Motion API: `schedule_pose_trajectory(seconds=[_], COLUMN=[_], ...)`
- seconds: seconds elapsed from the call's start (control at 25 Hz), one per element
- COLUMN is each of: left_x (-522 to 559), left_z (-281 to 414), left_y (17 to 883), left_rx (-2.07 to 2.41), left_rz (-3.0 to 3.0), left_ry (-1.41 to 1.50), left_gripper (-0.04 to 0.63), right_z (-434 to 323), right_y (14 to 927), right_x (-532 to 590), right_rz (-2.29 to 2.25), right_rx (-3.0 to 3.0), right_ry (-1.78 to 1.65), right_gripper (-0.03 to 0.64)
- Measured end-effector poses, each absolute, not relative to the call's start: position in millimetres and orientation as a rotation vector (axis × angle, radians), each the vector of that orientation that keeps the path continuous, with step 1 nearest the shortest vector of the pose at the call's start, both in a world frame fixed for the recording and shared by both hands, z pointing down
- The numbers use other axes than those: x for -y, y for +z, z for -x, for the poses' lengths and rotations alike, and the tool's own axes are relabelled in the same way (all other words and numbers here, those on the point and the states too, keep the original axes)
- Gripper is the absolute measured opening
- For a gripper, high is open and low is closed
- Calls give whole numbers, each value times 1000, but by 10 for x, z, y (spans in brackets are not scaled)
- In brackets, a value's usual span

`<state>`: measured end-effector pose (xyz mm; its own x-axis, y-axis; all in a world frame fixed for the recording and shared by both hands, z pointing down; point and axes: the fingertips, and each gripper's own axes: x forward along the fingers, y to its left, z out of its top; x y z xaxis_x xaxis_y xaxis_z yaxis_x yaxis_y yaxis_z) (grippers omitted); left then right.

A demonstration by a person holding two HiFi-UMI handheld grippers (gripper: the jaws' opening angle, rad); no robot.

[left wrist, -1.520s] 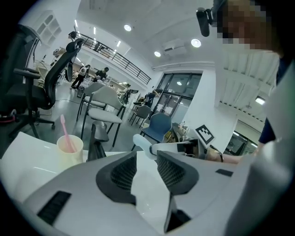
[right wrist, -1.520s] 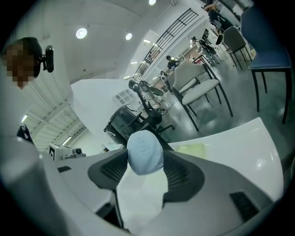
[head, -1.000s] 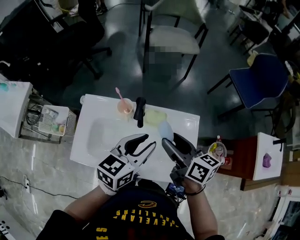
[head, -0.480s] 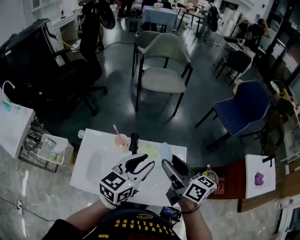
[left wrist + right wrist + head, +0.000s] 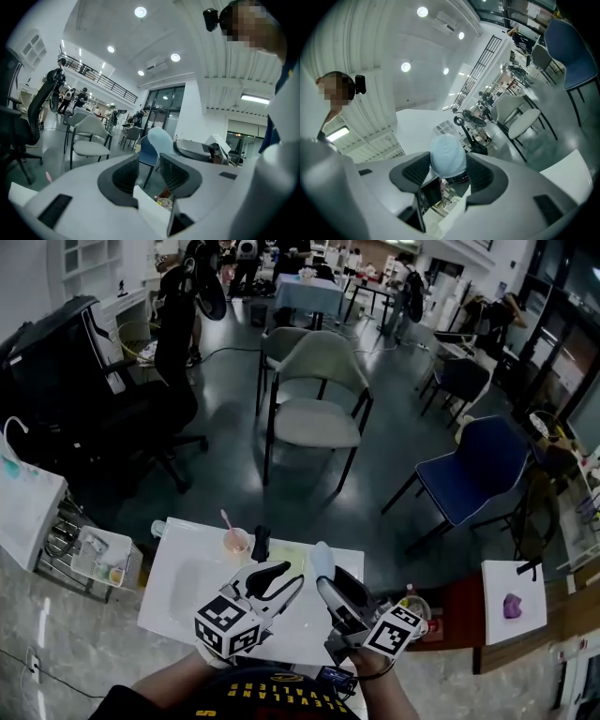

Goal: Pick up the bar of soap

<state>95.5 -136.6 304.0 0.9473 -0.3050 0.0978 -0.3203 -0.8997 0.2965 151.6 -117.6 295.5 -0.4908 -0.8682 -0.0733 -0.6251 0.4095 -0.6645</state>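
The bar of soap (image 5: 322, 560) is a pale blue oval. It sits upright between the jaws of my right gripper (image 5: 330, 583), which is shut on it above the white sink top (image 5: 178, 607). In the right gripper view the soap (image 5: 447, 156) fills the gap between the ribbed pads (image 5: 417, 173), and my right gripper (image 5: 448, 172) points up into the room. My left gripper (image 5: 282, 579) hovers just to the left, open and empty. In the left gripper view the soap (image 5: 160, 141) shows beyond my left gripper (image 5: 149, 171).
On the sink top stand a pink cup (image 5: 236, 541) with a toothbrush, a black faucet (image 5: 261, 543) and a pale yellow-green dish (image 5: 292, 557). A grey chair (image 5: 314, 420), a blue chair (image 5: 473, 474) and a black office chair (image 5: 84, 381) stand beyond. A wire basket (image 5: 97, 560) sits left.
The head view has tilted up toward the room, so both grippers and the sink top sit lower in the picture. The soap stays between the right jaws. The left gripper stays open.
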Motion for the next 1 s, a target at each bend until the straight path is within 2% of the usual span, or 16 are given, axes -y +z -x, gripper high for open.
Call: schedule_pose_trajectory(seconds=[1.0], left_x=[1386], left_z=[-952], left_y=[3152], left_rx=[468], left_rz=[-2736], left_ry=[70], left_gripper=[149], right_z=[-1519], right_y=[2961], right_x=[1134], right_rz=[1185], right_rx=[-2241], right_ry=[-776], right_gripper=[258])
